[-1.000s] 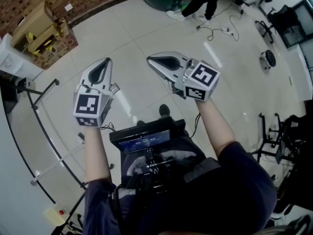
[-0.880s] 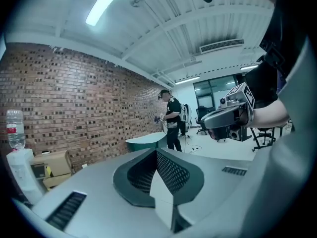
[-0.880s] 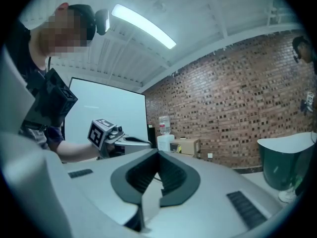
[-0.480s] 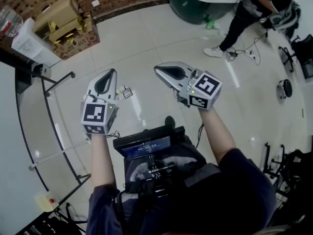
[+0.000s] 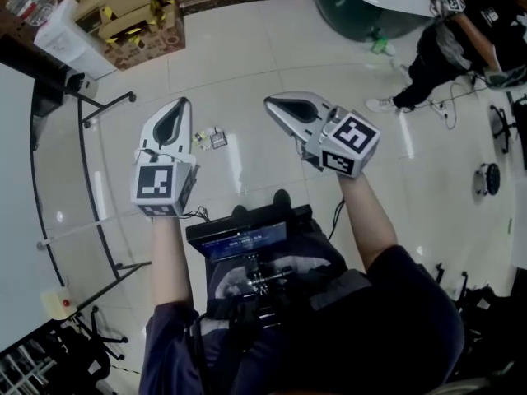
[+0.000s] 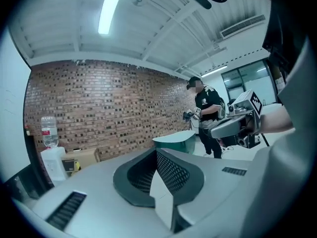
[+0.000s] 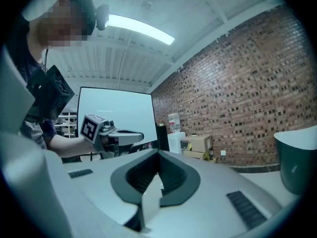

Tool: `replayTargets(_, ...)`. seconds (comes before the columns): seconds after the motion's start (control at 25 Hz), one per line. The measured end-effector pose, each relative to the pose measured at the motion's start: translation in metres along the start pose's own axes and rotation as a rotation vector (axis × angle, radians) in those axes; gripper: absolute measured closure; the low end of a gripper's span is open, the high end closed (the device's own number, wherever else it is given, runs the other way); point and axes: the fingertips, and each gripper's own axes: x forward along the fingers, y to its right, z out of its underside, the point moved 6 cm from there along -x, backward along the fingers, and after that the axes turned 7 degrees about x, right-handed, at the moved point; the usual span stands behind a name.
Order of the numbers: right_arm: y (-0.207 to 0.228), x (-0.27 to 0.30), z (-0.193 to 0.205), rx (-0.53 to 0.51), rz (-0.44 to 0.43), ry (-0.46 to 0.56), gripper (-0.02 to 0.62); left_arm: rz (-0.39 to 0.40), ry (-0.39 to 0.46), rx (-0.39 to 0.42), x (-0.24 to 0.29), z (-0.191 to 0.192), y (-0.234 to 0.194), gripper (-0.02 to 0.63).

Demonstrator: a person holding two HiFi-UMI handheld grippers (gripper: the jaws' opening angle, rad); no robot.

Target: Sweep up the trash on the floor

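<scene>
In the head view we hold the left gripper (image 5: pixel 179 102) and the right gripper (image 5: pixel 272 102) out level, side by side. Each has its jaws pressed together and carries nothing. A small cluster of litter (image 5: pixel 211 138) lies loose on the glossy pale tiled floor (image 5: pixel 272 48), at 12 o'clock from our feet and just beside the left gripper toward its 3 o'clock. We judge that this much is left to sweep, and we see no broom or dustpan anywhere. Cardboard boxes (image 5: pixel 132 11) sit at 11 o'clock, a green tub (image 5: pixel 362 15) at 1 o'clock, a bystander (image 5: pixel 461 44) at 2 o'clock and a metal frame (image 5: pixel 82 130) at 9 o'clock.

In the left gripper view the jaws meet with nothing between them. Beyond them stands a brick wall (image 6: pixel 109 108), with a water bottle (image 6: pixel 48 130) at 9 o'clock.

In the right gripper view the jaws are likewise closed and bare. The same wall and boxes lie ahead toward 3 o'clock.
</scene>
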Motion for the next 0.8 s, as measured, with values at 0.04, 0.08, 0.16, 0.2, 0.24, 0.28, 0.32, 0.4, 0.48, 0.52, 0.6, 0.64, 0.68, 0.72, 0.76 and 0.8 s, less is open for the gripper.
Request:
replayTargets(0.04,0.002,0.0,-0.001,-0.002,-0.008,-0.001,0.586,-0.012,-0.002,-0.002,0.0,-0.003,0.0,0.603)
replayTargets(0.08,0.004,-0.001,-0.002,-0.003,-0.016,0.0,0.586,-0.018,-0.006,-0.004,0.001,-0.006,0.002,0.603)
replayTargets(0.16,0.009,-0.004,-0.004,-0.01,-0.03,-0.001,0.586,-0.026,-0.011,0.002,0.006,-0.011,0.005,0.603)
replayTargets(0.2,0.012,-0.006,-0.004,-0.012,-0.036,-0.001,0.586,-0.031,-0.009,0.008,0.009,-0.013,0.007,0.603)
replayTargets(0.24,0.016,-0.009,-0.004,-0.01,-0.043,-0.001,0.586,-0.037,-0.009,0.013,0.012,-0.014,0.011,0.603)
replayTargets(0.28,0.02,-0.013,-0.003,-0.005,-0.05,-0.001,0.586,-0.043,-0.01,0.016,0.014,-0.016,0.015,0.603)
replayTargets(0.32,0.025,-0.017,-0.002,0.0,-0.058,-0.003,0.586,-0.048,-0.012,0.018,0.017,-0.017,0.02,0.603)
replayTargets(0.4,0.033,-0.023,-0.001,0.003,-0.073,-0.009,0.586,-0.063,-0.015,0.022,0.022,-0.021,0.029,0.603)
replayTargets(0.48,0.039,-0.027,0.0,0.003,-0.083,-0.012,0.586,-0.078,-0.02,0.026,0.025,-0.02,0.034,0.603)
replayTargets(0.52,0.041,-0.027,0.001,0.004,-0.085,-0.012,0.586,-0.082,-0.027,0.029,0.026,-0.018,0.035,0.603)
replayTargets(0.6,0.043,-0.026,0.003,0.006,-0.085,-0.012,0.586,-0.081,-0.041,0.038,0.028,-0.013,0.035,0.603)
replayTargets(0.64,0.043,-0.025,0.004,0.005,-0.084,-0.013,0.586,-0.079,-0.045,0.043,0.029,-0.012,0.035,0.603)
replayTargets(0.68,0.044,-0.024,0.004,0.003,-0.082,-0.014,0.586,-0.077,-0.045,0.046,0.03,-0.012,0.034,0.603)
replayTargets(0.72,0.045,-0.023,0.003,0.001,-0.08,-0.016,0.586,-0.074,-0.044,0.048,0.032,-0.012,0.034,0.603)
replayTargets(0.76,0.045,-0.021,0.003,-0.003,-0.077,-0.017,0.586,-0.07,-0.042,0.051,0.033,-0.013,0.033,0.603)
replayTargets(0.8,0.045,-0.019,0.001,-0.009,-0.074,-0.019,0.586,-0.066,-0.04,0.054,0.034,-0.013,0.031,0.603)
